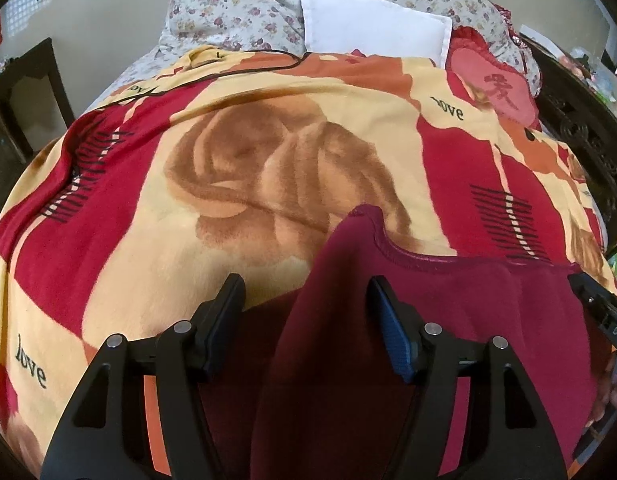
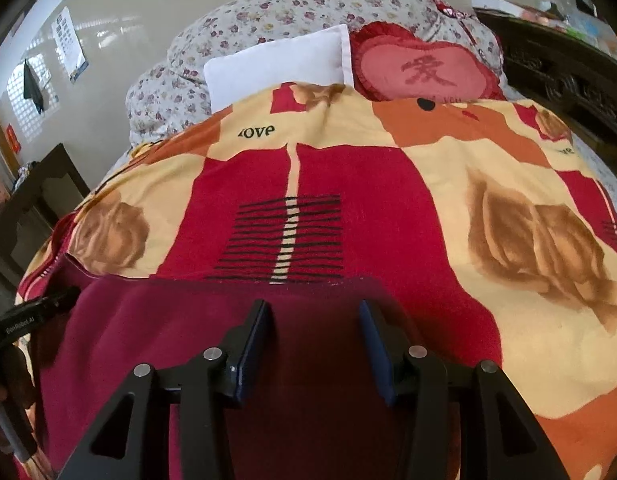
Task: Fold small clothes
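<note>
A maroon garment (image 1: 468,320) lies spread on the patterned blanket (image 1: 188,240), its curved hem toward the pillows. My left gripper (image 1: 306,292) hovers open over the garment's left part. A raised fold of the cloth runs up between the fingers, and neither pad presses on it. In the right wrist view the same garment (image 2: 148,340) fills the lower left. My right gripper (image 2: 314,310) is open just above the garment's far right corner, with cloth under both fingers. Each gripper shows at the edge of the other's view: the right gripper (image 1: 600,308) and the left gripper (image 2: 32,312).
The blanket (image 2: 428,200) covers a bed. At its head lie a white pillow (image 1: 372,24), a red heart cushion (image 2: 424,68) and a floral duvet (image 1: 236,8). A dark carved wooden frame (image 2: 568,76) runs along the right, and dark furniture (image 1: 24,92) stands at the left.
</note>
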Demonstrator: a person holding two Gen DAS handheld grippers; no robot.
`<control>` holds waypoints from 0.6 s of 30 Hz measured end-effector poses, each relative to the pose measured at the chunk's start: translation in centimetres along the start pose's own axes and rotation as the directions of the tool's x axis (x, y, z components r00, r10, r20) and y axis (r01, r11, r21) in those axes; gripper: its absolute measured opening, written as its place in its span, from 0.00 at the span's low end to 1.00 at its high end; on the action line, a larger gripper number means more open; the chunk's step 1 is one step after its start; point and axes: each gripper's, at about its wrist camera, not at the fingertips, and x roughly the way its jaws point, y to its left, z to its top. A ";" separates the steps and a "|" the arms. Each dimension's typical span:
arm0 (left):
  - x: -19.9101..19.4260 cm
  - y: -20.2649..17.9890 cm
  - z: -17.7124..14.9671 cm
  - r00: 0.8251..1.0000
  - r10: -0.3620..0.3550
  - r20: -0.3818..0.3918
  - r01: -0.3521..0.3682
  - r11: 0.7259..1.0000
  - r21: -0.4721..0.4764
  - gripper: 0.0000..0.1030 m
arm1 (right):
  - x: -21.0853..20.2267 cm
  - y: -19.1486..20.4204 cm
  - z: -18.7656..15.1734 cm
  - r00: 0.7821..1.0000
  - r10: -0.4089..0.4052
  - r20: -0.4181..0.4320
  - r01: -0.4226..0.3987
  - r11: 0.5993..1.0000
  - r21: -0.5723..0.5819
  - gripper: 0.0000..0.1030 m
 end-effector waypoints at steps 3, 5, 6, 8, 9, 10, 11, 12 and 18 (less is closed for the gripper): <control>0.0 -0.1 -0.1 1.000 0.008 0.006 -0.008 1.000 0.002 0.65 | -0.3 -0.1 0.2 1.000 0.009 -0.013 -0.009 1.000 0.008 0.45; 0.0 -0.2 -0.2 1.000 0.012 0.009 -0.012 1.000 0.003 0.65 | -1.1 -0.2 0.2 1.000 0.014 -0.009 -0.014 1.000 0.022 0.44; 0.0 -0.2 -0.2 1.000 0.013 0.010 -0.013 1.000 0.003 0.65 | -1.8 -0.2 0.1 1.000 0.019 0.007 -0.019 0.999 0.030 0.44; -0.2 -0.2 -0.2 1.000 0.011 0.014 -0.011 1.000 0.003 0.65 | -3.6 0.1 -0.3 0.998 0.041 0.055 -0.044 0.998 0.039 0.44; -0.2 -0.2 -0.3 1.000 0.010 0.015 -0.010 1.000 0.002 0.65 | -4.4 0.3 -0.6 0.996 0.049 0.070 -0.052 0.998 0.039 0.45; -0.3 -0.1 -0.3 1.000 0.008 0.017 -0.008 1.000 0.000 0.65 | -4.9 0.5 -0.8 0.996 0.054 0.074 -0.057 0.998 0.036 0.45; -0.4 -0.1 -0.3 1.000 0.008 0.018 -0.008 1.000 -0.001 0.65 | -5.4 0.8 -1.0 0.995 0.065 0.078 -0.068 0.997 0.029 0.45; -0.4 -0.1 -0.3 1.000 0.008 0.019 -0.008 1.000 -0.002 0.65 | -5.6 1.1 -1.1 0.994 0.072 0.078 -0.074 0.997 0.022 0.45; -0.4 -0.1 -0.4 1.000 0.016 0.021 -0.016 1.000 0.000 0.66 | -5.3 3.4 -1.5 0.991 0.118 0.061 -0.117 0.993 -0.021 0.45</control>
